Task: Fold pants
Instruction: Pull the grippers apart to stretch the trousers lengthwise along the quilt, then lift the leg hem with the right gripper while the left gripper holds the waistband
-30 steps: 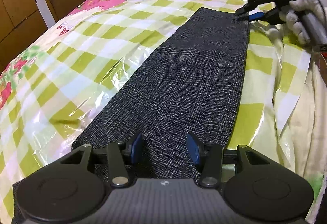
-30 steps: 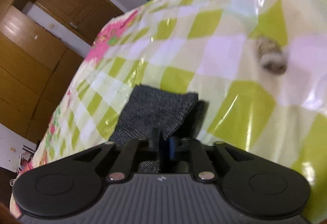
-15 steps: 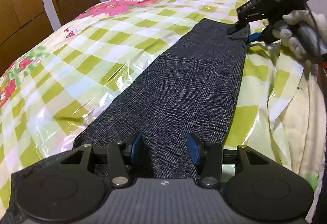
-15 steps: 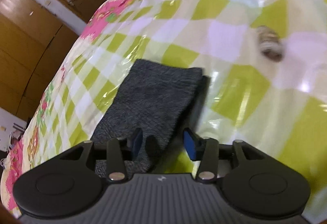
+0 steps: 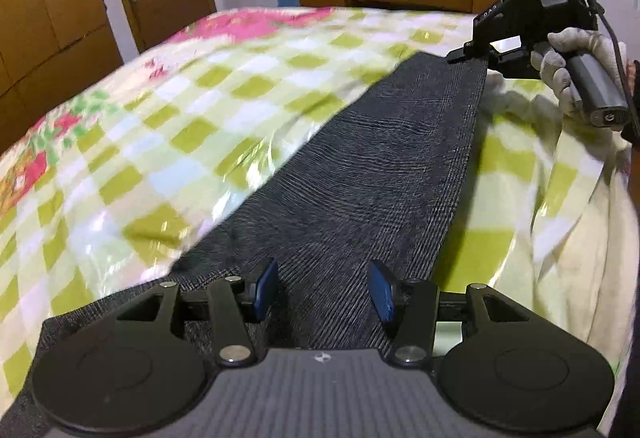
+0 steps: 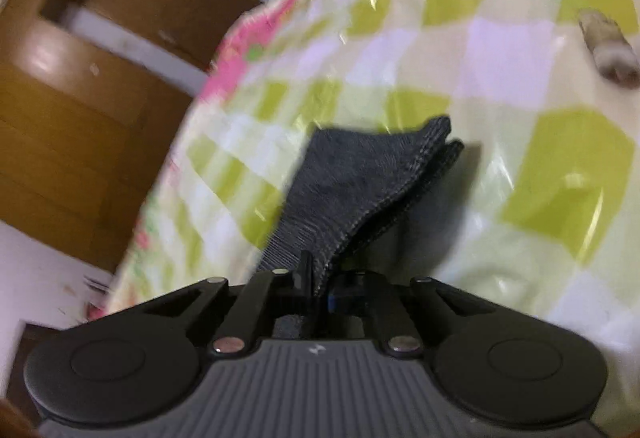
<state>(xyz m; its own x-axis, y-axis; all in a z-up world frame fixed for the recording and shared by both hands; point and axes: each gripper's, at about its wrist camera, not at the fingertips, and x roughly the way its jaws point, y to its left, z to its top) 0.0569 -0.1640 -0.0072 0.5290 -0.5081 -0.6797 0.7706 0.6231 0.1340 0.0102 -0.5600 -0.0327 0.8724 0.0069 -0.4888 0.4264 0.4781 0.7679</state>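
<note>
Dark grey woven pants [image 5: 380,174] lie as a long flat strip on the glossy green-checked bed cover [image 5: 192,126]. The right gripper [image 6: 318,290] pinches their hemmed corner; the left gripper [image 5: 324,288] hovers half-spread, jaws opening, above the near end.

Pants [image 6: 360,174] hem between closed jaws

Our left wrist view looked low along the pants [image 5: 360,174] toward the right gripper [image 5: 468,56]. Our right wrist view sat close over the hem [image 6: 360,178]; both shared the checked bedcover [image 5: 200,126].
</note>
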